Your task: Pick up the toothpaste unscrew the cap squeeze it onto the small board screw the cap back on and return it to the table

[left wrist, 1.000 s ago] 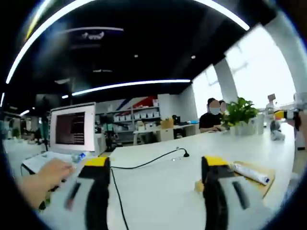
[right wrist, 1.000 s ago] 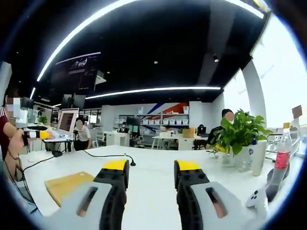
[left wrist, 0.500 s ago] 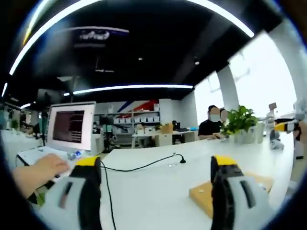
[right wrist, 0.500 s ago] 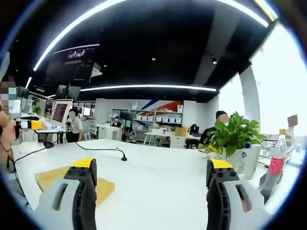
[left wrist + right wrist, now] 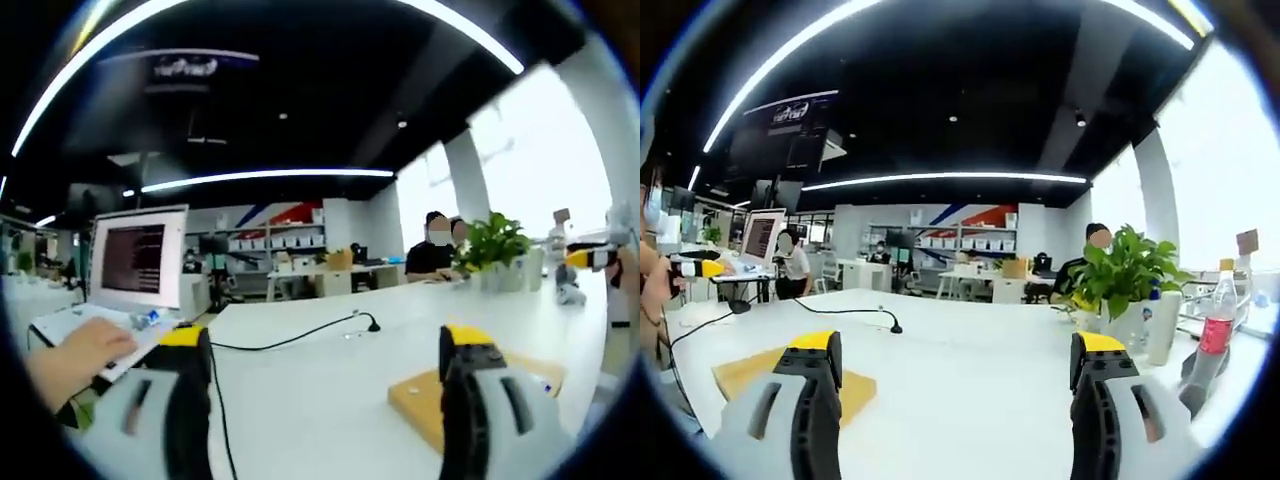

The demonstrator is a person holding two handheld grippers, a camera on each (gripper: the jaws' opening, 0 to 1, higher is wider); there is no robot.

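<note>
In the left gripper view, my left gripper (image 5: 325, 342) stands open, its yellow-tipped jaws wide apart over the white table (image 5: 300, 390) with nothing between them. The small wooden board (image 5: 420, 405) lies low on the right, partly behind the right jaw. Of the toothpaste, at most a pale bit (image 5: 546, 384) peeks out past that jaw. My right gripper (image 5: 952, 345) is open too and holds nothing. The same board (image 5: 740, 372) lies behind its left jaw. Each gripper shows small in the other's view: the right gripper (image 5: 590, 258) and the left gripper (image 5: 695, 268).
A laptop (image 5: 135, 262) stands at the left with a hand (image 5: 75, 360) on its keyboard. A black cable (image 5: 290, 342) crosses the table. A potted plant (image 5: 1125, 280), a white bottle (image 5: 1160, 325) and a red-labelled bottle (image 5: 1215, 325) stand at the right. People sit at the far desks.
Both grippers have opened wider, the right one by a lot. The left view has shifted, and the toothpaste tube seen on the board is now hidden behind the right jaw.
</note>
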